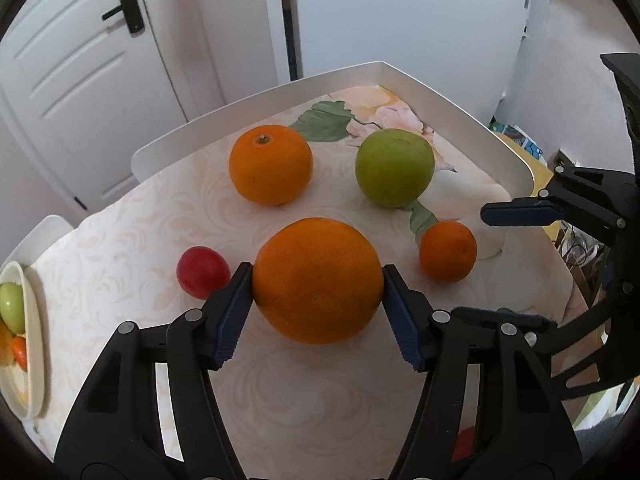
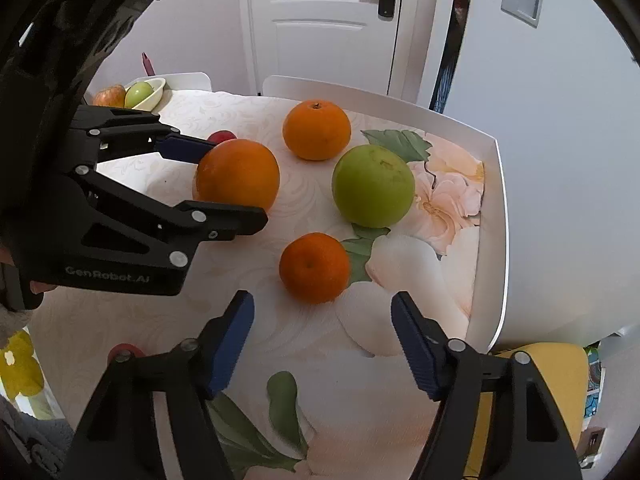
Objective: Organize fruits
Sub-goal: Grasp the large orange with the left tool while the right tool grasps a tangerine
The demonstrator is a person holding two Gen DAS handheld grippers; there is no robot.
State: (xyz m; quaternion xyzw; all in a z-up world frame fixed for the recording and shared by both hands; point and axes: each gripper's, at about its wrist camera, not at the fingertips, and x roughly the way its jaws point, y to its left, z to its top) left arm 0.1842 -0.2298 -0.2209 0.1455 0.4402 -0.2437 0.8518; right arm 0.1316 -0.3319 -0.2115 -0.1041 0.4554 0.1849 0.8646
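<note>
My left gripper (image 1: 318, 280) is shut on a large orange (image 1: 318, 280), both blue pads pressed on its sides; it also shows in the right wrist view (image 2: 238, 174). On the cloth lie a second orange (image 1: 271, 163), a green apple (image 1: 394, 167), a small tangerine (image 1: 447, 251) and a red plum (image 1: 203, 272). My right gripper (image 2: 322, 336) is open and empty, just short of the tangerine (image 2: 315, 268), with the green apple (image 2: 373, 186) and second orange (image 2: 317, 130) beyond.
A cream dish (image 1: 32, 340) with a green apple and other fruit sits at the table's left edge; it shows far left in the right wrist view (image 2: 154, 94). White chair backs (image 1: 460, 116) ring the table. A yellow seat (image 2: 560, 376) is at the right.
</note>
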